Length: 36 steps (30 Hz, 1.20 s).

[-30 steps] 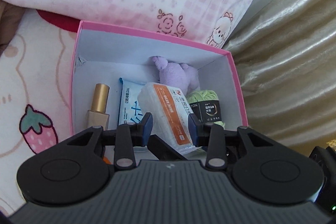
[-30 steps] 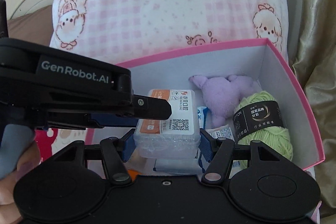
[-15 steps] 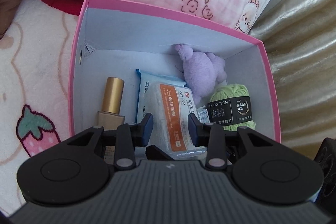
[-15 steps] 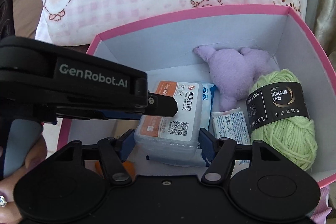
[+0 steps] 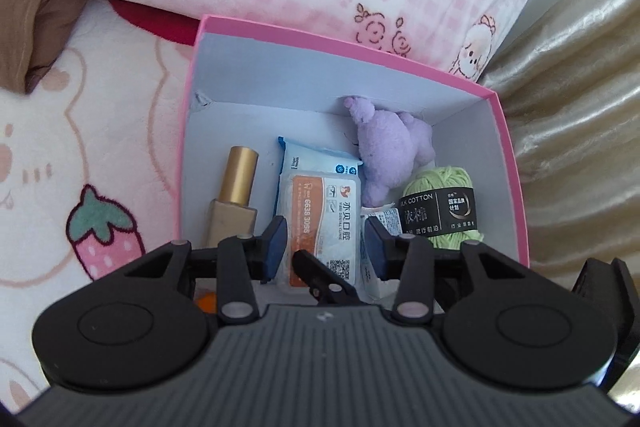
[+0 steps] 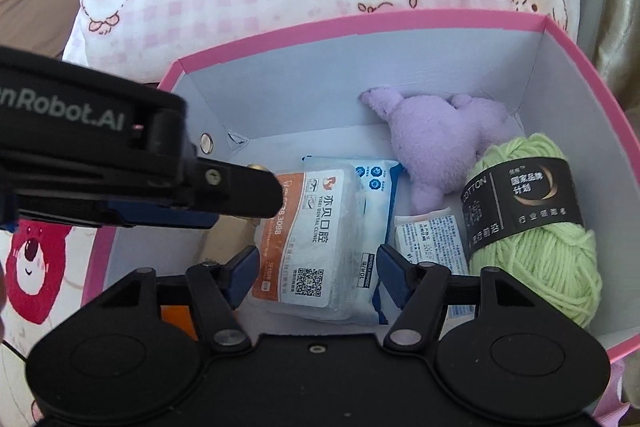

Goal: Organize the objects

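A bed with a strawberry-print blanket [image 5: 100, 227] carries the pink box [image 5: 516, 187]. The floss case [image 6: 316, 239] lies inside on a wipes pack [image 6: 376, 183], between the open right tongs [image 6: 316, 267]; a premature lift could drag it askew. The left tongs [image 5: 324, 243], lately widened, grip nothing. Only the left view shows the gold-capped bottle [image 5: 236, 195] fully.

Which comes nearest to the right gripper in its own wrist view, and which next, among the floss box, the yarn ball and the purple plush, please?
1. Floss box: right between the right gripper's fingers, mid-box.
2. Yarn ball: off to the right, against the pink box's right wall.
3. Purple plush: farthest, in the back right corner.
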Each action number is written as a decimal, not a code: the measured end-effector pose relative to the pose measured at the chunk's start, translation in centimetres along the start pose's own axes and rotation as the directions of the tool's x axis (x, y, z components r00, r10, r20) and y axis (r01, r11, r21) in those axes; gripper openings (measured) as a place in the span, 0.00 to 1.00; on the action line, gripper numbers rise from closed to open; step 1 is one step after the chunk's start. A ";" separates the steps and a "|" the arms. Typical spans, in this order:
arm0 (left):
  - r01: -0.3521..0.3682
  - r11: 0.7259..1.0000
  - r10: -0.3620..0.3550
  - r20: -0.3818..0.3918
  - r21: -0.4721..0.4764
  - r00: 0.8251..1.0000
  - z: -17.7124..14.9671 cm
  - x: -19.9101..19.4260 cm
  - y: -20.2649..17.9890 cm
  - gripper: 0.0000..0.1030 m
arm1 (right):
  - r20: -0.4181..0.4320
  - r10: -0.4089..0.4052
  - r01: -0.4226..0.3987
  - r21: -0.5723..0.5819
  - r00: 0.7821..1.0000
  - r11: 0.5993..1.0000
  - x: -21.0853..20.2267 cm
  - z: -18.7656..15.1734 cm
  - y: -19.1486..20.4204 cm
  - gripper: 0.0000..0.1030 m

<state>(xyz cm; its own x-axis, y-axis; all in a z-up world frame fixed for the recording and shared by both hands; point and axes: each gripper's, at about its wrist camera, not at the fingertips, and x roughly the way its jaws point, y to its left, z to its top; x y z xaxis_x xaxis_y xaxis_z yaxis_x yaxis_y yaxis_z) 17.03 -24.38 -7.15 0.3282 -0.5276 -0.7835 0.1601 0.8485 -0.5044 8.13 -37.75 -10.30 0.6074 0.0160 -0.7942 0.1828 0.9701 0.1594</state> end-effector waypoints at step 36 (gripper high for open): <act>-0.301 0.953 0.293 0.159 0.029 0.943 -11.6 -18.8 4.0 0.59 | 0.138 -0.071 0.096 -0.190 0.988 0.977 -17.2 -3.6 7.4 0.84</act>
<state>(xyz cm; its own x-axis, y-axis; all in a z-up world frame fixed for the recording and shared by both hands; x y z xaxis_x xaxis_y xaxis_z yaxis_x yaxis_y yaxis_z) 0.66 -11.46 1.35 0.5048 -0.2420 -0.8286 0.0802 0.9689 -0.2341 -3.74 -30.01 2.48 0.6939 -0.0861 -0.7149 0.0902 0.9954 -0.0324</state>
